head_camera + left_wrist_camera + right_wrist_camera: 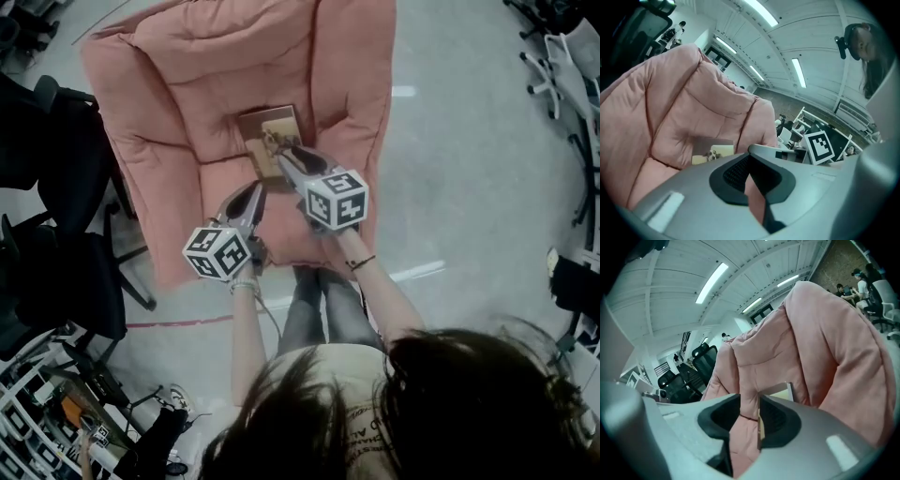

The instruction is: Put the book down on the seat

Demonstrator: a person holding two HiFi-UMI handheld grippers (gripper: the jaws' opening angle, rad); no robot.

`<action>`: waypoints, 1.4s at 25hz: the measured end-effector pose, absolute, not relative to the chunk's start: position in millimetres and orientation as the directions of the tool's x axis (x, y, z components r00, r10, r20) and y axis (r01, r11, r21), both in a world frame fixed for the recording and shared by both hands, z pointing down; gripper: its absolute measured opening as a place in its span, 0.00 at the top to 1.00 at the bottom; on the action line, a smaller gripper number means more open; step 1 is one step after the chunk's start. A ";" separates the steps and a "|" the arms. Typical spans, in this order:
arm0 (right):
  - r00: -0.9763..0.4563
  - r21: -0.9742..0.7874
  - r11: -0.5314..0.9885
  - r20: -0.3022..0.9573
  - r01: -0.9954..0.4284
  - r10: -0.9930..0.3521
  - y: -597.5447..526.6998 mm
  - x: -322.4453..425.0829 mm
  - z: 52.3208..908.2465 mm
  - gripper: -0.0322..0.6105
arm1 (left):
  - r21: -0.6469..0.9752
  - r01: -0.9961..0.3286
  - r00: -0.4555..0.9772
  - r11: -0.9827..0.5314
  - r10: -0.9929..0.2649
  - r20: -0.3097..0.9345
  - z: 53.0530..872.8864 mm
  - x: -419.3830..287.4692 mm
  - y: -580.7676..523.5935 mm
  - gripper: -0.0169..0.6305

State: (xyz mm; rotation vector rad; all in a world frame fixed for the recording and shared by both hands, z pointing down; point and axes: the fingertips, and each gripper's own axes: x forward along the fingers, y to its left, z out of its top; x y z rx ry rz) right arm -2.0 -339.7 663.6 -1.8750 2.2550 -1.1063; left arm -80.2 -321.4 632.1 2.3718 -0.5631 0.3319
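A brown book [272,136] with a picture on its cover lies on the seat of the pink padded chair [159,94], up against the backrest. In the left gripper view the book [712,153] shows just past the jaws, in the right gripper view [780,391] just beyond the right jaw. My right gripper [283,152] hangs over the book's near edge; a gap shows between its jaws with only pink cushion in it [746,401]. My left gripper [257,190] hovers above the seat's front, its tips together and nothing held [749,161].
Black office chairs [56,187] stand close on the chair's left. More wheeled chairs [562,56] are at the far right. The person's legs [323,309] are right in front of the seat. Grey floor [469,169] lies to the right.
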 end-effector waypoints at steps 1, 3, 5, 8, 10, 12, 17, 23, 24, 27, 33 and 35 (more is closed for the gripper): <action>-0.291 -0.509 0.048 0.410 -0.859 -0.864 -338.7 -3.5 654.4 0.74 | 0.550 -0.474 0.877 -0.688 -0.312 0.366 623.6 -80.4 -321.3 0.99; -0.299 -0.498 0.071 0.395 -0.864 -0.868 -337.8 -5.1 634.9 0.77 | 0.545 -0.465 0.883 -0.697 -0.318 0.346 607.3 -79.6 -321.8 0.99; -0.311 -0.490 0.094 0.383 -0.867 -0.870 -334.7 -9.0 615.7 0.78 | 0.543 -0.455 0.888 -0.706 -0.319 0.330 591.5 -80.0 -318.6 0.99; -0.332 -0.486 0.126 0.366 -0.865 -0.869 -328.6 -15.9 590.1 0.81 | 0.541 -0.447 0.893 -0.712 -0.322 0.315 570.9 -82.9 -310.2 0.99; -0.337 -0.478 0.141 0.354 -0.867 -0.873 -326.0 -16.1 573.6 0.82 | 0.540 -0.438 0.898 -0.719 -0.321 0.301 557.9 -82.2 -305.6 0.99; -0.340 -0.470 0.154 0.340 -0.869 -0.877 -322.6 -16.0 558.7 0.84 | 0.534 -0.429 0.902 -0.728 -0.319 0.291 546.2 -81.4 -300.9 0.99; -0.332 -0.476 0.153 0.317 -0.866 -0.888 -308.6 -16.9 532.3 0.86 | 0.528 -0.415 0.909 -0.741 -0.322 0.263 520.8 -78.4 -296.0 0.99; -0.310 -0.492 0.141 0.281 -0.859 -0.908 -292.4 -16.9 500.7 0.88 | 0.504 -0.381 0.924 -0.775 -0.307 0.228 486.4 -69.2 -289.4 0.99; -0.310 -0.488 0.145 0.276 -0.861 -0.910 -290.8 -16.9 496.0 0.89 | 0.500 -0.377 0.926 -0.779 -0.306 0.221 481.6 -68.8 -288.6 0.99; -0.308 -0.479 0.154 0.261 -0.864 -0.915 -288.2 -15.9 482.9 0.89 | 0.491 -0.365 0.931 -0.791 -0.304 0.203 469.0 -67.3 -287.3 0.99; -0.315 -0.458 0.181 0.235 -0.871 -0.920 -282.3 -16.9 460.0 0.91 | 0.468 -0.341 0.940 -0.815 -0.287 0.186 449.6 -64.1 -281.1 0.99; -0.320 -0.450 0.192 0.227 -0.872 -0.920 -281.2 -17.9 452.9 0.92 | 0.462 -0.339 0.941 -0.820 -0.286 0.182 443.5 -64.2 -281.0 0.99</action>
